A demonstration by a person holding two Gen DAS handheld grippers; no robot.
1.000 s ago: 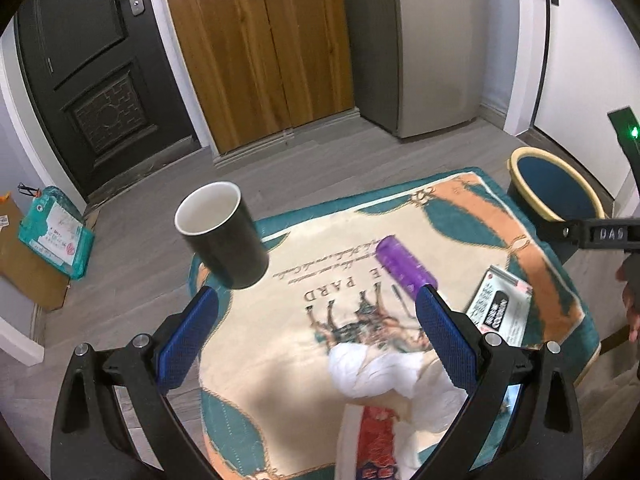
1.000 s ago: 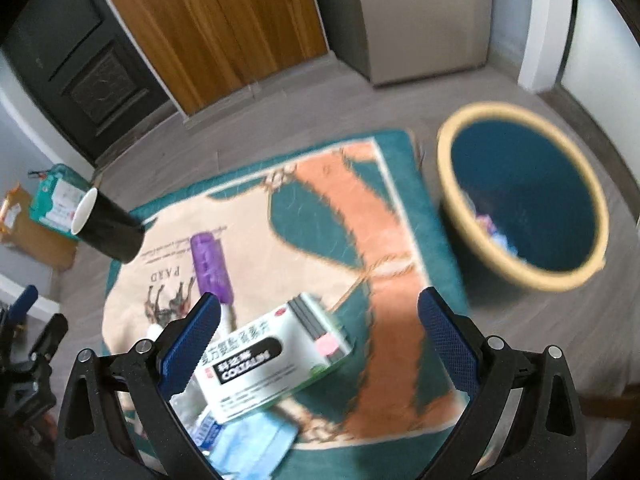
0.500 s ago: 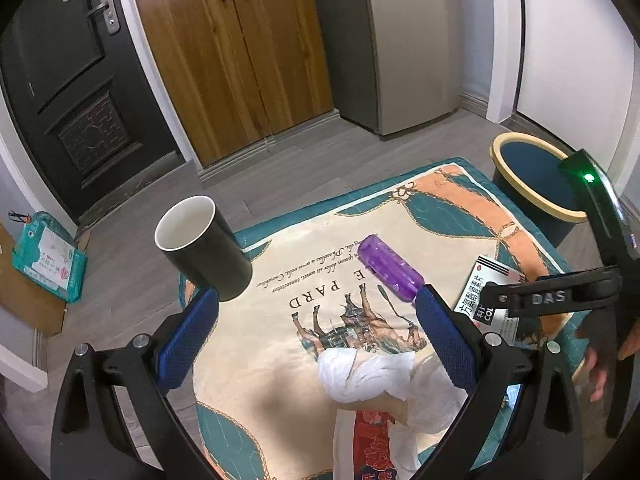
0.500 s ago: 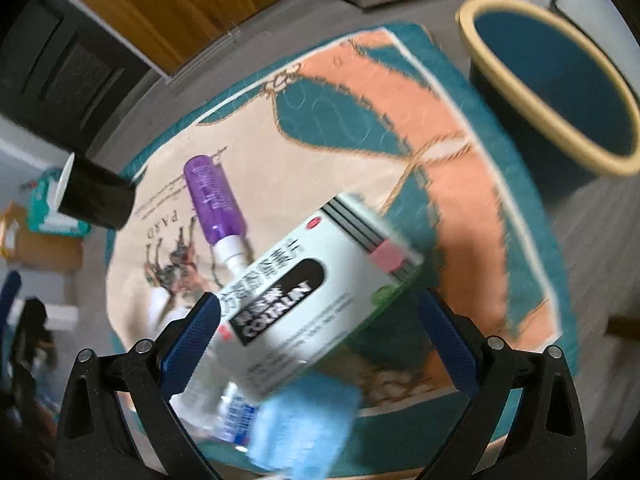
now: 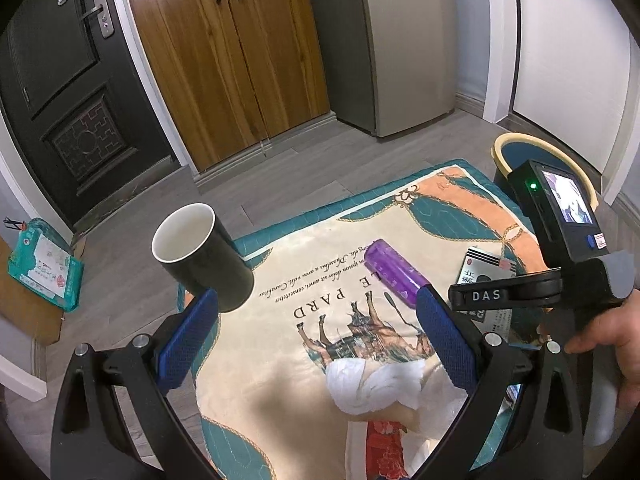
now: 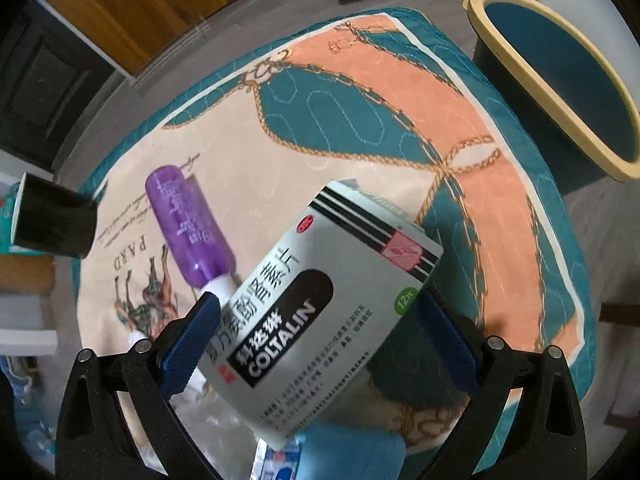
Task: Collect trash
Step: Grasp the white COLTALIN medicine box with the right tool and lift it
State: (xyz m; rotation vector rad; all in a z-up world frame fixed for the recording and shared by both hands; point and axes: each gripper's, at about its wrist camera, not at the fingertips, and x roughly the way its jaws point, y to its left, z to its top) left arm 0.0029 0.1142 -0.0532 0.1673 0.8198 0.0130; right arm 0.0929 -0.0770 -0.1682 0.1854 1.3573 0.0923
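Lining up on the pill box

Right gripper fingers wide apart around the box, near side of the mat. Center it, squeeze gently; bin far right. Left gripper open, idle.

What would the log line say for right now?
step: reaching | right tongs: open around medicine box | left tongs: open, empty | bin: beside table

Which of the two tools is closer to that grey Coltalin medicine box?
Right. The right tool has the medicine box between its open fingers; the left tool hangs open over the white tissue, left of the box.
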